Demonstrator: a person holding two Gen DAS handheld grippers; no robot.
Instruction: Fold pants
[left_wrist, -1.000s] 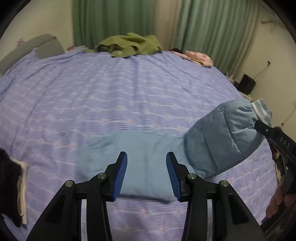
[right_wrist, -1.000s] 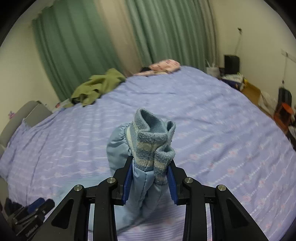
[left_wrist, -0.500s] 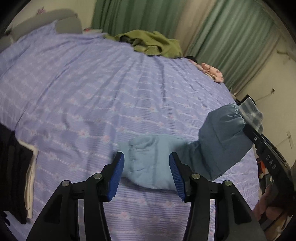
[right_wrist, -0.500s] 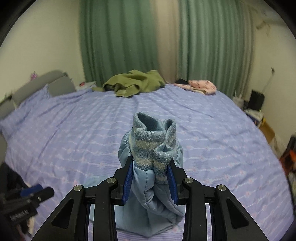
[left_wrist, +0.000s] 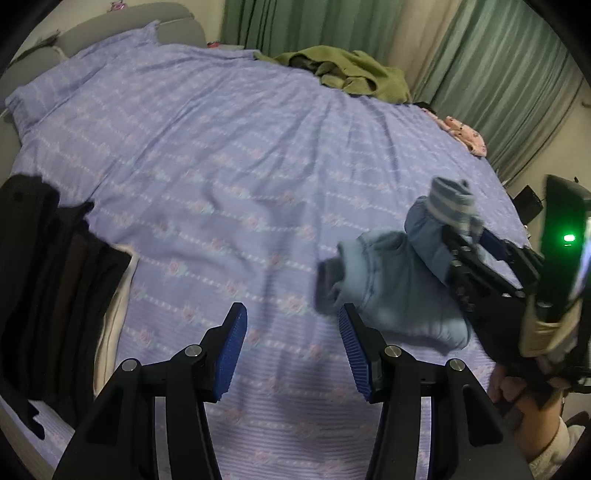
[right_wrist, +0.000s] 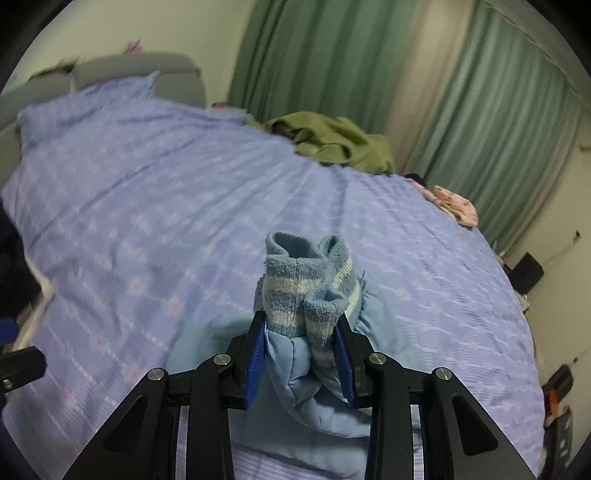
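The light blue padded pants (left_wrist: 391, 280) hang bunched from my right gripper (right_wrist: 300, 334), which is shut on their striped knit cuffs (right_wrist: 295, 288). The rest of the pants (right_wrist: 325, 398) droops below the jaws onto the purple bedsheet (right_wrist: 184, 206). In the left wrist view the right gripper (left_wrist: 476, 236) sits at the right edge, held by a hand (left_wrist: 517, 391). My left gripper (left_wrist: 291, 332) stands open over bare sheet (left_wrist: 207, 177), with nothing between its blue pads. The pants lie just right of its right finger (left_wrist: 351, 339).
A stack of dark folded clothes (left_wrist: 48, 280) on a cream cloth lies at the left bed edge. An olive green garment (left_wrist: 354, 74) and a pink one (left_wrist: 465, 134) lie near the green curtains (right_wrist: 480, 125). A grey headboard (right_wrist: 140, 74) is at the far left.
Both grippers swept left across the bed. The right one dragged the pants along by the cuffs, so they are now bunched up. The pants left the gap between the left gripper's fingers.
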